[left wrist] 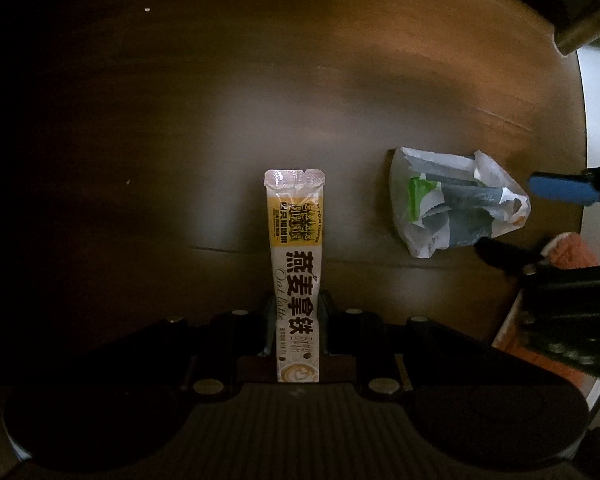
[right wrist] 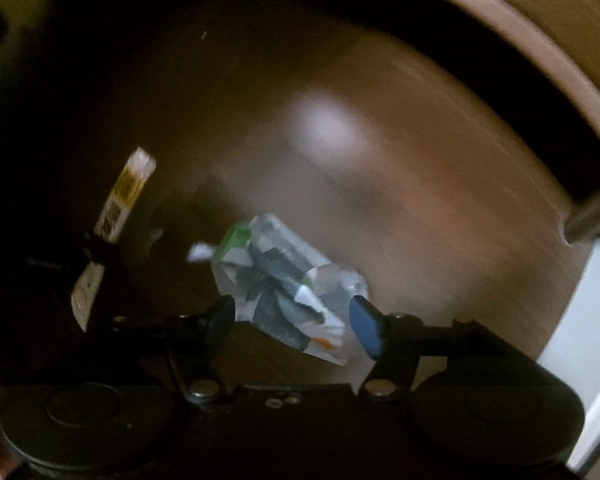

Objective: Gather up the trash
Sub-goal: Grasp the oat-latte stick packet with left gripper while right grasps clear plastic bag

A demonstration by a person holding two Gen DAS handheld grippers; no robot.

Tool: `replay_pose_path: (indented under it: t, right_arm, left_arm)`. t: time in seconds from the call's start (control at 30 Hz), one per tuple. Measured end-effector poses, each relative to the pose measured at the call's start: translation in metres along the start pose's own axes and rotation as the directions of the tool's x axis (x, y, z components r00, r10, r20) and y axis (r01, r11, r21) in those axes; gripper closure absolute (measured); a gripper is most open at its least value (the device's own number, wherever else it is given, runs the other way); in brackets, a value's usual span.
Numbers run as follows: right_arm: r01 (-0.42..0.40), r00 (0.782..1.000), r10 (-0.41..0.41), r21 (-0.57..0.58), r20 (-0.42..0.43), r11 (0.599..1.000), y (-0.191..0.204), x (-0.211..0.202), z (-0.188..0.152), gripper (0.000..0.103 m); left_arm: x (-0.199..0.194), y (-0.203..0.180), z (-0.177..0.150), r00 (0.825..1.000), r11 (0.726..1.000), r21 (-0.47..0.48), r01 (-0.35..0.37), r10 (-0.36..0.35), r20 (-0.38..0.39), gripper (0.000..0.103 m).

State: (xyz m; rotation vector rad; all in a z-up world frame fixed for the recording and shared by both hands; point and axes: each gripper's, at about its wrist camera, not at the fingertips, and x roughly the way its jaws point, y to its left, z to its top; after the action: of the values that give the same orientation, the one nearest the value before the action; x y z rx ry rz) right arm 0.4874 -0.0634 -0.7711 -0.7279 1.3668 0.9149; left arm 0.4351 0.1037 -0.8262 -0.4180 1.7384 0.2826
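Note:
My left gripper [left wrist: 295,320] is shut on a white and yellow oat latte sachet [left wrist: 295,240], which sticks straight out ahead above the dark wooden table [left wrist: 259,80]. The sachet also shows at the left of the right wrist view [right wrist: 125,196]. A clear plastic bag [left wrist: 456,204] holding green, white and grey wrappers lies on the table to the right. My right gripper [right wrist: 291,322] is open, its blue-padded fingers [right wrist: 366,328] on either side of the bag's [right wrist: 287,280] near end. The right gripper shows at the right edge of the left wrist view [left wrist: 540,220].
The round table's edge [left wrist: 580,112] curves along the right, with pale floor beyond. A chair's curved wooden rim [right wrist: 540,40] stands past the table at the upper right. An orange cloth [left wrist: 568,252] lies below the table edge.

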Motion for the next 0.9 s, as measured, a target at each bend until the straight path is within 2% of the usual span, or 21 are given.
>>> replay_pose_path:
  t: [0.03,0.1,0.17,0.3,0.37,0.5,0.57,0.73,0.9]
  right_arm:
    - [0.009,1.000,-0.009,-0.015,-0.008,1.000,0.002,0.004,-0.001,0.047]
    - [0.015,0.999,-0.016,-0.028,-0.033,0.999,0.006,0.014,-0.002,0.076]
    - [0.054,0.997,-0.056,-0.042,-0.055,0.998,0.009,0.020,-0.003,0.093]
    - [0.094,0.994,-0.096,-0.045,-0.044,0.995,0.010,0.017,-0.008,0.098]
    - [0.111,0.994,-0.110,0.010,-0.026,0.994,0.010,0.012,-0.008,0.100]
    - [0.089,0.996,-0.089,0.162,-0.004,0.983,-0.004,-0.013,-0.005,0.100]
    - [0.062,0.997,-0.069,0.239,0.022,0.969,-0.009,-0.035,-0.006,0.100]
    - [0.020,0.993,-0.057,0.346,0.099,0.938,-0.008,-0.097,-0.014,0.100]
    - [-0.008,0.971,-0.100,0.448,0.217,0.894,-0.011,-0.175,-0.015,0.100]
  left_arm:
    - [0.002,0.000,0.002,1.000,1.000,0.002,0.000,0.000,-0.005,0.082]
    - [0.002,0.000,0.003,1.000,1.000,0.008,-0.004,0.004,-0.010,0.082]
    - [0.004,-0.001,0.004,1.000,1.000,0.010,-0.001,0.001,-0.011,0.082]
    - [-0.001,-0.001,0.005,1.000,1.000,0.023,-0.003,0.003,0.003,0.082]
    - [-0.005,0.001,0.005,1.000,1.000,0.022,-0.001,0.001,0.013,0.082]
    - [-0.021,0.000,-0.001,0.999,1.000,0.025,0.002,-0.003,0.044,0.082]
    - [-0.036,-0.003,-0.002,0.997,0.999,0.035,0.012,-0.014,0.074,0.082]
    - [-0.086,-0.009,-0.006,0.986,0.998,0.050,0.044,-0.052,0.158,0.082]
    - [-0.154,-0.012,-0.013,0.958,0.993,0.074,0.095,-0.111,0.265,0.082]
